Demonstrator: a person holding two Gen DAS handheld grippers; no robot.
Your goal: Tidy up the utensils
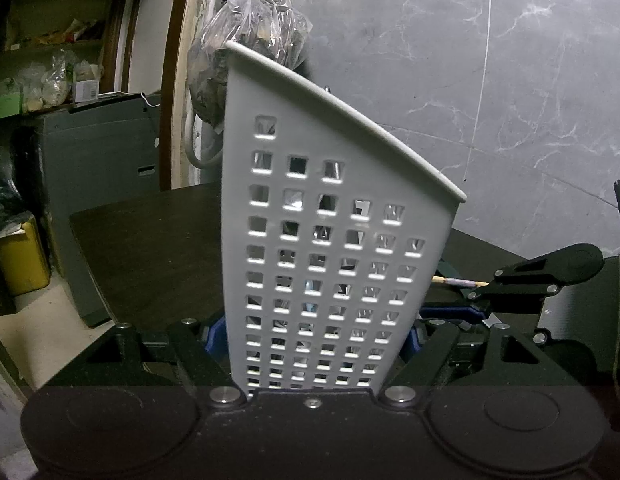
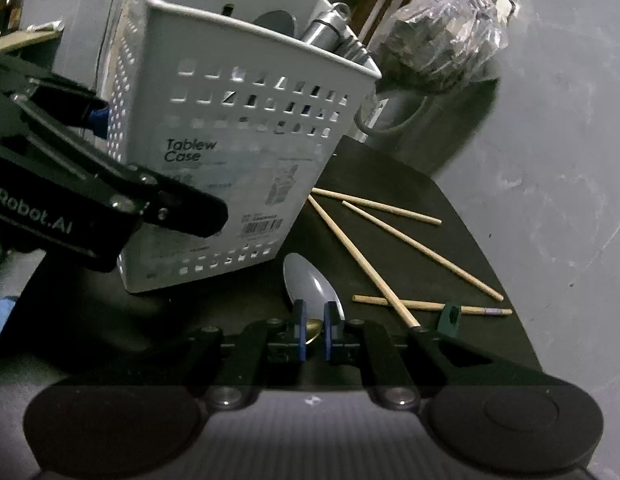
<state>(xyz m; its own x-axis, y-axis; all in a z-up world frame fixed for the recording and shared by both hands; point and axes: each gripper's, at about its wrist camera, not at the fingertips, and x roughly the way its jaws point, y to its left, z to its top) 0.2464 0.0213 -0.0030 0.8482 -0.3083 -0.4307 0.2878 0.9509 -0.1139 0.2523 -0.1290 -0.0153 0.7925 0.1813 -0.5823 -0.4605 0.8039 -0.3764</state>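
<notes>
A white perforated tableware case stands upright on the dark table, and my left gripper is shut on its two sides. In the right wrist view the same case holds metal utensils, and one left finger presses its side. My right gripper is shut on a spoon. The pads pinch its gold neck, and the silver bowl points forward, low over the table in front of the case. Several wooden chopsticks lie loose to the right of the spoon.
A small green block sits by the nearest chopstick. A clear plastic bag of odds hangs behind the case. The dark table ends at the right against a grey marble surface. Cluttered shelves stand far left.
</notes>
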